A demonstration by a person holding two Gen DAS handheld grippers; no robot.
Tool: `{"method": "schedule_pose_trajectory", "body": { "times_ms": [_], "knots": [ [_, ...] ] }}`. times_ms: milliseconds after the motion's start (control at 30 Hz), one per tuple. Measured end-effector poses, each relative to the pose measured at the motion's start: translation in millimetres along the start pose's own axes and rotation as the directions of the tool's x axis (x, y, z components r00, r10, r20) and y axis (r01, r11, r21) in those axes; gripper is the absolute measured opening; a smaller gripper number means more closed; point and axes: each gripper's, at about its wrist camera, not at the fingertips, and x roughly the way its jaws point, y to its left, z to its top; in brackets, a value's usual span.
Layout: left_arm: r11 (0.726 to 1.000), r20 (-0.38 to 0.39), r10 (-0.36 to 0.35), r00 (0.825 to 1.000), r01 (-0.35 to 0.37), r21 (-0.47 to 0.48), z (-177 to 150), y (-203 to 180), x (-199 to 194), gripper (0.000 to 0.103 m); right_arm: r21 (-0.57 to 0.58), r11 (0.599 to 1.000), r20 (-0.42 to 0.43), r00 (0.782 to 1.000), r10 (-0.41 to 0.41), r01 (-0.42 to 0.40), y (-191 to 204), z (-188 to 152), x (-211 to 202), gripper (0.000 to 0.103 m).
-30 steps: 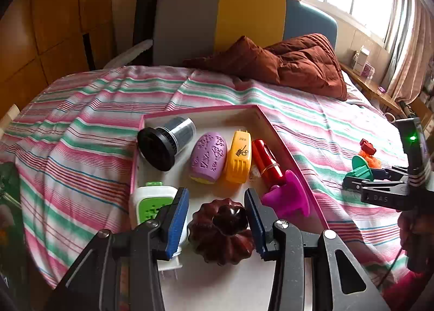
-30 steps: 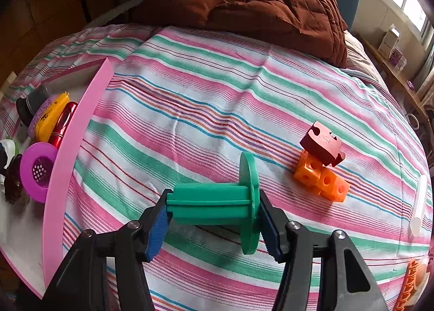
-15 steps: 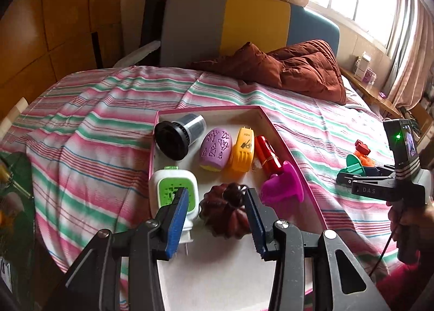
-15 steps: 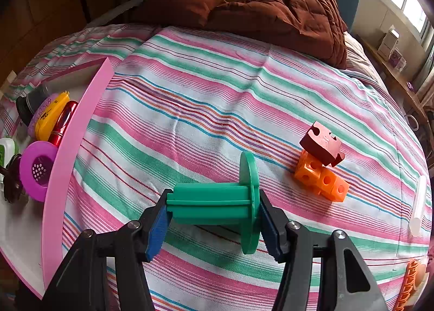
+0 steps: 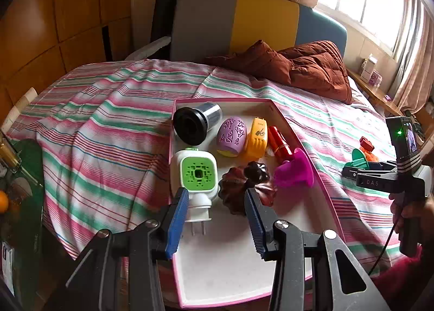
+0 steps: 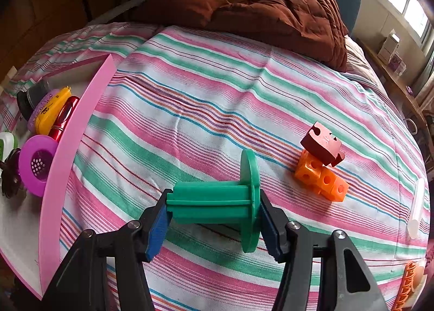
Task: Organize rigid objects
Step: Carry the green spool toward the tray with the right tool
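A pink-rimmed tray (image 5: pixel 329 197) on the striped bed holds a black cup (image 5: pixel 194 125), a purple egg (image 5: pixel 232 136), a yellow piece (image 5: pixel 257 136), a red tube (image 5: pixel 280 145), a magenta strainer (image 5: pixel 294 171), a white-green plug-in (image 5: pixel 198 175) and a dark brown mould (image 5: pixel 246 186). My left gripper (image 5: pixel 215 221) is open and empty, just short of the mould. My right gripper (image 6: pixel 214 220) is shut on a green spool (image 6: pixel 217 201) over the bedspread; it also shows at the right of the left wrist view (image 5: pixel 360 159). A red block (image 6: pixel 321 147) sits on orange cubes (image 6: pixel 321 180).
A brown quilt (image 6: pixel 257 18) lies at the head of the bed. A white stick (image 6: pixel 416 208) lies at the right edge and an orange ribbed piece (image 6: pixel 408 284) at the lower right. The tray's pink wall (image 6: pixel 78 137) stands left of the spool.
My left gripper has drawn back from the brown mould, which now lies beyond the fingertips in the tray. The right gripper and spool have barely moved.
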Motion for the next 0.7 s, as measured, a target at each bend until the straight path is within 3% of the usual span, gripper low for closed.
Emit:
{"method": "schedule_pose_trajectory", "body": {
  "times_ms": [200,367,700],
  "knots": [
    [1.0,0.002,0.007,1.0,-0.007,-0.023,-2,12,-4,0.044,0.014,1.0,-0.01,1.0,0.016,-0.016,1,-2,-4,0.059],
    [0.999,-0.003,0.016,1.0,-0.016,-0.047,-5,21,-5,0.044,0.02,0.998,0.042,0.997,0.064,-0.065,13,-6,-28,0.059],
    [0.998,-0.002,0.015,1.0,-0.016,-0.067,-8,29,-7,0.044,-0.081,0.976,0.111,0.971,0.21,-0.202,71,-16,-80,0.059]
  ]
}}
